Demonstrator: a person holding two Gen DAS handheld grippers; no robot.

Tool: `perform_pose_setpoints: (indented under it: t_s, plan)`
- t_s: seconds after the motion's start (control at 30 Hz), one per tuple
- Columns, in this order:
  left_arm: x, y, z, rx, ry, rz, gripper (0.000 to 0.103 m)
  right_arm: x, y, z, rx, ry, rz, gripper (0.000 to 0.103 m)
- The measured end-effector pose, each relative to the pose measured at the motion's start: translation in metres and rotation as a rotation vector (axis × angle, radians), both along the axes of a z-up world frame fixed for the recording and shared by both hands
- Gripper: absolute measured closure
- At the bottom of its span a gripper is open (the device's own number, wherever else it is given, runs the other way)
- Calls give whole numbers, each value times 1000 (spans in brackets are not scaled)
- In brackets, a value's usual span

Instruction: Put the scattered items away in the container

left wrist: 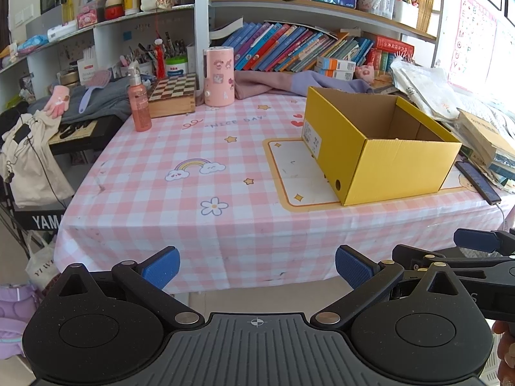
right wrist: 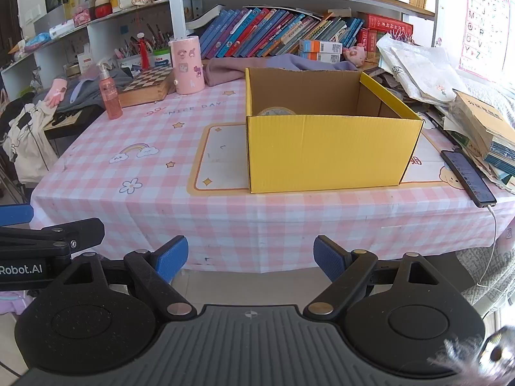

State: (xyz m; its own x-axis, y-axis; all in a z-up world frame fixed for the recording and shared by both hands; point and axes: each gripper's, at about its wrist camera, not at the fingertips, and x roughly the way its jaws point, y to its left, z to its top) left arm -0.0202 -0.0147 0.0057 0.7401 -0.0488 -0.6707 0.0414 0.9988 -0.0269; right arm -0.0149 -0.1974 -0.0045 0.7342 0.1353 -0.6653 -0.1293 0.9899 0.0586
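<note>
The yellow cardboard box (right wrist: 331,154) stands open-topped on the pink gingham desk (right wrist: 145,199), its near wall facing the claws, sitting on a cream placemat with an orange border (right wrist: 215,160). Its outside is smooth yellow corrugated board, its inside raw brown; a round, pale object (right wrist: 276,111) lies low against the left inner wall, too hidden to name.

Both claws hang off the desk's near edge, well apart from the box. The left claw (left wrist: 257,268) is spread wide with nothing between its blue ribbed pads; the right claw (right wrist: 251,257) is likewise spread and empty.

Little seems loose near the box, so the step in hand looks like choosing the next item. Left of the box and farther back stand a pink translucent pump bottle (right wrist: 110,96), a wooden chessboard box (right wrist: 148,85) and a matte pink cylinder with stickers (right wrist: 187,66). Right of the box a dark glossy phone (right wrist: 468,177) lies flat, a white cable plugged in.

To do it well, I would take an upright, rigid piece first: approach the bottle at mid-body, pads square to its round sides, and clear the box's tall wall before lowering. The phone, thin and tethered, would be awkward.
</note>
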Motion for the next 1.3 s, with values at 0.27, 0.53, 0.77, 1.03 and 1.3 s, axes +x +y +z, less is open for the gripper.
perform_pose_setpoints:
  t_s: [0.27,0.53,0.77,1.03,1.3]
  plan:
    - [0,0,1,2,1,3,0,-1,1,-3,-1,3,2,18]
    - [-2,2,1,5,0,5,0,-4,3,-5,-1,8,11,18]
    - [-3,2,2,7,-2,6,0,-3,4,-4,-2,9,10,18]
    - [-4,0,4,16,-5,5,0,-3,3,-4,-2,9,11,18]
    - [-5,-1,4,18,-1,8,0,-3,3,-3,-2,10,12,18]
